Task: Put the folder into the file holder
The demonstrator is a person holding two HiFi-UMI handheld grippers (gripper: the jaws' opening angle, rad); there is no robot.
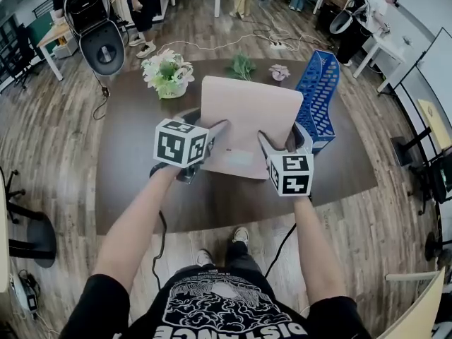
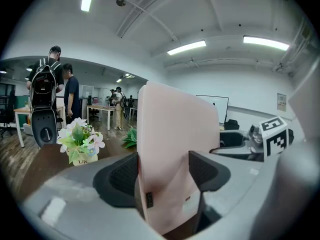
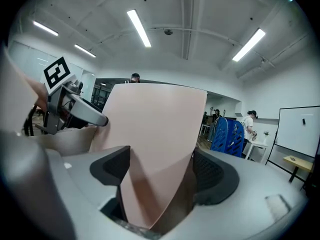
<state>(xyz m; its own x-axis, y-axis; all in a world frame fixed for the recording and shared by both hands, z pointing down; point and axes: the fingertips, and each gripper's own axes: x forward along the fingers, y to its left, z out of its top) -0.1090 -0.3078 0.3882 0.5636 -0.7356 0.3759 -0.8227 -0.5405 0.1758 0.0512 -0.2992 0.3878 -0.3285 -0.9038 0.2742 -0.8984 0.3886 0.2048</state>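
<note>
The head view looks steeply down from above onto the table (image 1: 127, 140). Each gripper view rides close behind its own jaws, facing the room's far side; all three share the pink folder (image 1: 247, 119).

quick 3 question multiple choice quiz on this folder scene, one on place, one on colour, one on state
1. In the head view, the file holder stands on which side of the folder? A left B right C beneath it
2. What colour is the folder? A pink B green C black
3. The folder is held by: A nothing B the left hand-held gripper and the right hand-held gripper C one of them only

Key:
1 B, the blue file holder stands by the folder's right edge.
2 A, it is pale pink in every view.
3 B, each gripper view shows jaws closed on it.
</note>
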